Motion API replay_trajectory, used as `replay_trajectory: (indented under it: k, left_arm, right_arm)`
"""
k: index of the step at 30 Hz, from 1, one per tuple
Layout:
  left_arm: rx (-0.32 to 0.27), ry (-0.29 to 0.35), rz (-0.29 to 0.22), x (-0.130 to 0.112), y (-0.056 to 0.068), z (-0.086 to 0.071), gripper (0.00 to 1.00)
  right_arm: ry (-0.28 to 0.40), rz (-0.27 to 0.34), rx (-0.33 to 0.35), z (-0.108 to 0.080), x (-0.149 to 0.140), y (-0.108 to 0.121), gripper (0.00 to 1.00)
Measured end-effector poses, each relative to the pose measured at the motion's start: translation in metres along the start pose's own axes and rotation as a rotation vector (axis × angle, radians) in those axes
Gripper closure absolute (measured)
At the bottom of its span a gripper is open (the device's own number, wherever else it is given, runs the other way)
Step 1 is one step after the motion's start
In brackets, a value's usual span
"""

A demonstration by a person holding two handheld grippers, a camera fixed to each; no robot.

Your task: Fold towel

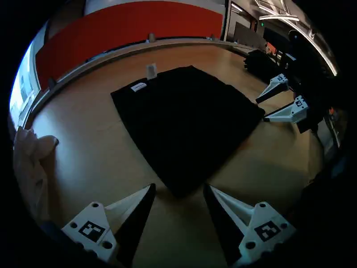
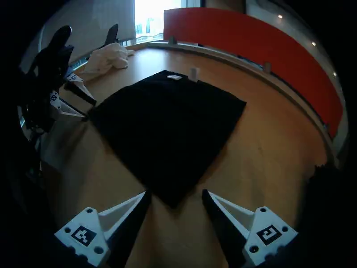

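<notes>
Left gripper view: left gripper (image 1: 179, 185) and right gripper (image 1: 260, 110) gape apart; towel (image 1: 187, 120) tag (image 1: 139, 86) unreadable.

The black towel (image 1: 187, 125) is matt cloth; the tabletop (image 1: 85, 147) is smooth wood with a slight sheen; the red panel (image 1: 134, 27) looks matt.
</notes>
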State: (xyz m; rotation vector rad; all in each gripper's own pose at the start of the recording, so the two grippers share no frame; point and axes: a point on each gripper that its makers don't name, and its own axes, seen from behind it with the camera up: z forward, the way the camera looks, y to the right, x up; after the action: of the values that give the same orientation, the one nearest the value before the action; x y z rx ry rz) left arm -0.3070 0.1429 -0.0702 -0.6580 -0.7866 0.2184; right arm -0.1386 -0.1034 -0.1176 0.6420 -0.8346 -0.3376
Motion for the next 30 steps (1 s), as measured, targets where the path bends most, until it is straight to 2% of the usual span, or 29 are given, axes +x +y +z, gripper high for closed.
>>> replay_trajectory:
  k: [2, 8, 12, 19, 24, 27, 30]
  left_arm:
    - [0.005, -0.004, 0.006, 0.0, -0.001, 0.001, 0.24]
    - [0.034, -0.013, 0.004, 0.001, -0.008, 0.001, 0.45]
    - [0.037, -0.017, -0.004, 0.001, -0.01, 0.001, 0.47]
    - [0.05, -0.019, 0.017, 0.001, -0.009, 0.001, 0.48]
    - [0.048, -0.026, 0.01, 0.0, -0.007, 0.001, 0.51]
    - [0.043, -0.031, 0.022, 0.0, -0.004, 0.002, 0.63]
    - [0.046, -0.033, 0.022, 0.0, -0.002, 0.002, 0.73]
  right_arm:
    - [0.0, 0.005, 0.008, 0.001, 0.0, -0.002, 0.19]
    - [0.0, 0.01, 0.014, 0.001, 0.0, -0.003, 0.35]
    - [-0.001, 0.011, 0.014, 0.0, 0.0, -0.003, 0.49]
    - [-0.007, 0.007, 0.013, 0.001, 0.0, -0.005, 0.52]
    - [-0.005, -0.002, 0.021, 0.001, 0.0, -0.01, 0.73]
    - [-0.007, -0.007, 0.021, 0.001, 0.0, -0.013, 0.8]
    - [-0.01, -0.004, 0.014, 0.001, 0.001, -0.013, 0.83]
